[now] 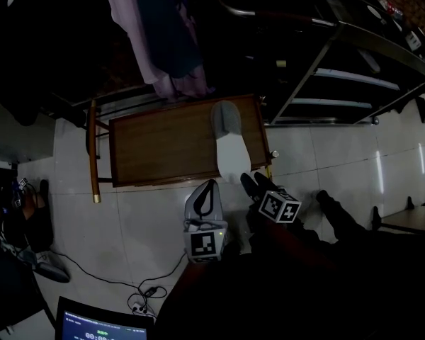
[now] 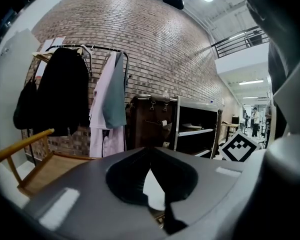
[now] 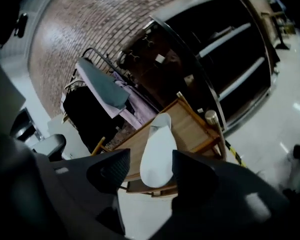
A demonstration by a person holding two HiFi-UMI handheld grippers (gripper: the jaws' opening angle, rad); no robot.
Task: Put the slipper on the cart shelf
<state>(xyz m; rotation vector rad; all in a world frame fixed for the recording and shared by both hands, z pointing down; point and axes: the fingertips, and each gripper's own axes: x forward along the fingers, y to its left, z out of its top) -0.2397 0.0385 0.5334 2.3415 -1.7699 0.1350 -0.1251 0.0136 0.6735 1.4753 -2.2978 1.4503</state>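
your left gripper [image 1: 210, 186] hangs just off the front edge of the cart shelf [image 1: 163, 144], jaws clenched together on nothing. the slipper [image 1: 231, 151] lies along the shelf's right end, toe inward, heel poking out past the front edge. that overhang is the risk: a nudge could tip it to the floor. your right gripper [image 1: 253, 181] is released, jaws spread near the heel without pressing it. pull away crookedly and a jaw may drag the slipper off.

Slipper [image 1: 229, 146] on cart shelf [image 1: 163, 146], right end
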